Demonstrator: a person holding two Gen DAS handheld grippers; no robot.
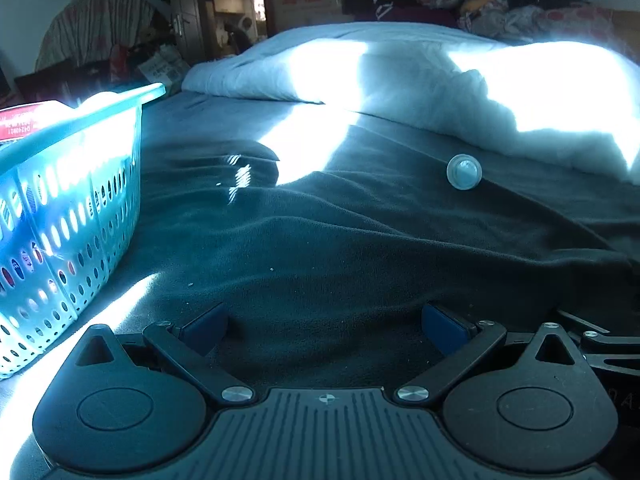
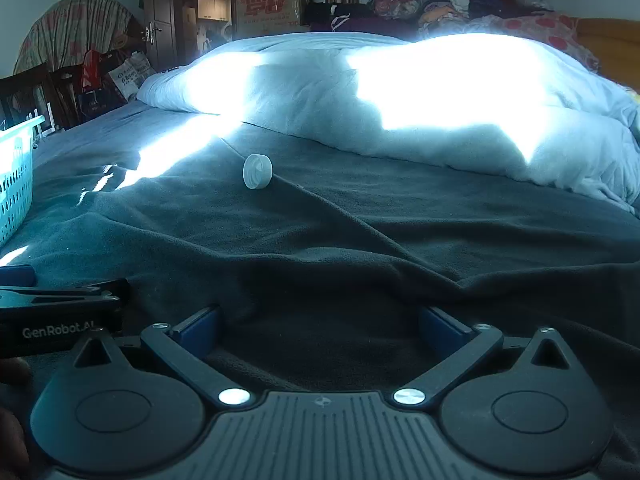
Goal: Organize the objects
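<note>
A small white round cap [image 1: 464,172] lies on its edge on the dark blanket [image 1: 320,248], well ahead of both grippers; it also shows in the right wrist view [image 2: 257,171]. A teal perforated basket [image 1: 60,216] stands at the left with a red-labelled item [image 1: 20,122] inside; its corner shows in the right wrist view [image 2: 16,176]. My left gripper [image 1: 324,330] is open and empty, low over the blanket. My right gripper [image 2: 320,330] is open and empty, beside the left gripper body [image 2: 60,312].
A white duvet [image 2: 400,112] is bunched across the far half of the bed. Piled clothes [image 2: 460,4] lie beyond it. Bags and a chair [image 2: 100,80] stand by the doorway at the far left. The blanket is wrinkled into ridges.
</note>
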